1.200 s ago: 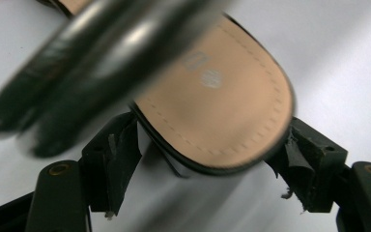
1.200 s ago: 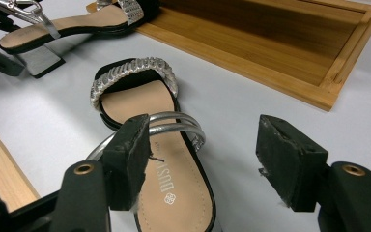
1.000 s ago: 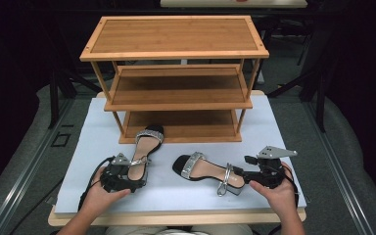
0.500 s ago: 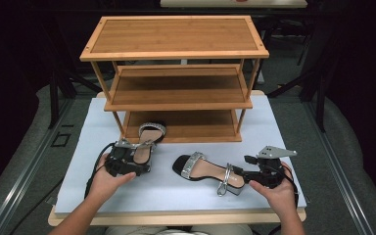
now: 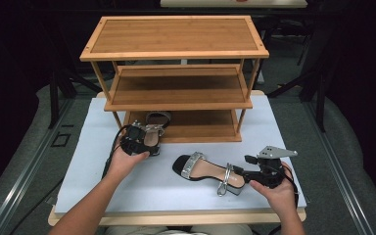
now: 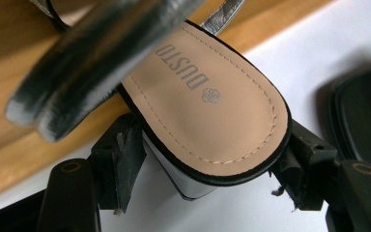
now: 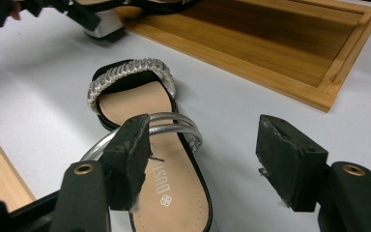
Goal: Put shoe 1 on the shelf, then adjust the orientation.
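White table [image 5: 93, 171], bamboo rack [image 5: 176, 58], left tongs [image 5: 136, 142] gripping sandal [image 6: 207, 116] heel

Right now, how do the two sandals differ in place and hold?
The left sandal has its toe on the rack's bottom shelf; the right sandal lies wholly on the white mat. The left gripper clamps its sandal's heel; the right gripper is open behind the other. Both share silver straps and tan insoles.
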Tool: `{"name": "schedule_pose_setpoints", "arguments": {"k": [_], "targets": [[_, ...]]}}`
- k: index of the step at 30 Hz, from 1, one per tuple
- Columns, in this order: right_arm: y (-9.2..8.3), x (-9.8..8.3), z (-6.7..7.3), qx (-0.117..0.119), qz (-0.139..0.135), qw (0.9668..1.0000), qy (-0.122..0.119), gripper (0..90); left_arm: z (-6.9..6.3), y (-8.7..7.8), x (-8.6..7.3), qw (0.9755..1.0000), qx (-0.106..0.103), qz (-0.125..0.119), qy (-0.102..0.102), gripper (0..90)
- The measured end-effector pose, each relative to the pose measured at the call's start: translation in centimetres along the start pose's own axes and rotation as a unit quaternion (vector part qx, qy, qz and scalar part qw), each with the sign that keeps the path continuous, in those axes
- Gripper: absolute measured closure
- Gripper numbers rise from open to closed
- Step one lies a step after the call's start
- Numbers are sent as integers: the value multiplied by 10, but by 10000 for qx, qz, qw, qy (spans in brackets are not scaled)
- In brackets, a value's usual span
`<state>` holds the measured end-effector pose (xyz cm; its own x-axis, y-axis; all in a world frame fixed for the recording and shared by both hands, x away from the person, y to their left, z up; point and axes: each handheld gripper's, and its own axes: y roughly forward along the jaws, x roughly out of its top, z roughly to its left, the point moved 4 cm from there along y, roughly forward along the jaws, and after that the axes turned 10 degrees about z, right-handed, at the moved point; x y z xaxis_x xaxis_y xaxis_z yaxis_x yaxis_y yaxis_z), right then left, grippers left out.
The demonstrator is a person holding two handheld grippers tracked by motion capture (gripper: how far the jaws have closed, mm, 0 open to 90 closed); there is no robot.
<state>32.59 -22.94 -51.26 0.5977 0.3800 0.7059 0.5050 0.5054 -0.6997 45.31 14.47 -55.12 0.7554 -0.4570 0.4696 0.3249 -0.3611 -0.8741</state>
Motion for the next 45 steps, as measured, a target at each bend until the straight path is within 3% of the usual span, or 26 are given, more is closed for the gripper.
{"name": "schedule_pose_setpoints", "arguments": {"k": [3, 5, 14, 20, 23, 28, 29, 31, 32, 33, 34, 35, 36, 37, 38, 39, 41, 45], "targets": [[3, 0, 1, 47, -1, 10000, -22, 362, -1, 7, 9, 9997, 14, -68, -216, 327], [4, 0, 1, 46, 19, 10000, -15, 362, -1, 9, 11, 9997, 43, -85, -246, 327], [6, 0, 1, 72, 48, 10000, -48, 360, 1, 18, 19, 9997, 158, 18, -188, 325], [5, 2, 3, -6, 62, 9999, -123, 346, 2, 14, 12, 9994, 211, -152, -212, 332], [3, 3, 3, 24, 20, 9999, -131, 343, 4, 1, 0, 9988, -20, -376, -312, 335], [-3, 8, 4, -83, 27, 9998, -166, 343, 12, -23, -38, 9984, -96, -469, -309, 337], [-3, 10, 4, 74, 2, 9998, -174, 345, 13, -27, -47, 9979, -117, -542, -328, 338], [-2, 13, 4, -58, 24, 9999, -101, 353, 17, -35, -64, 9978, -84, -574, -307, 339], [-2, 14, 3, 1, 57, 9999, -114, 353, 19, -39, -72, 9977, -84, -596, -313, 339], [0, 18, 4, -256, 200, 9994, -103, 352, 24, -44, -88, 9971, -89, -646, -382, 339], [0, 18, 4, -256, 200, 9994, -103, 352, 24, -44, -88, 9971, -89, -646, -382, 339], [2, 24, 6, 62, 207, 9996, -208, 340, 30, -47, -101, 9964, -55, -722, -443, 339], [2, 24, 6, 62, 207, 9996, -208, 340, 30, -47, -101, 9964, -55, -722, -443, 339], [3, 27, 8, 223, 227, 9991, -283, 334, 33, -47, -107, 9963, -40, -715, -476, 339], [2, 29, 9, -373, 497, 9975, -337, 329, 35, -47, -111, 9963, -47, -705, -498, 339], [4, 37, 14, -71, 532, 9974, -481, 323, 38, -48, -114, 9962, -65, -690, -531, 347], [5, 41, 16, -56, 552, 9970, -531, 323, 41, -49, -119, 9957, -128, -724, -568, 351], [8, 53, 24, -92, 881, 9926, -833, 324, 44, -50, -124, 9944, -198, -782, -682, 364]]}}
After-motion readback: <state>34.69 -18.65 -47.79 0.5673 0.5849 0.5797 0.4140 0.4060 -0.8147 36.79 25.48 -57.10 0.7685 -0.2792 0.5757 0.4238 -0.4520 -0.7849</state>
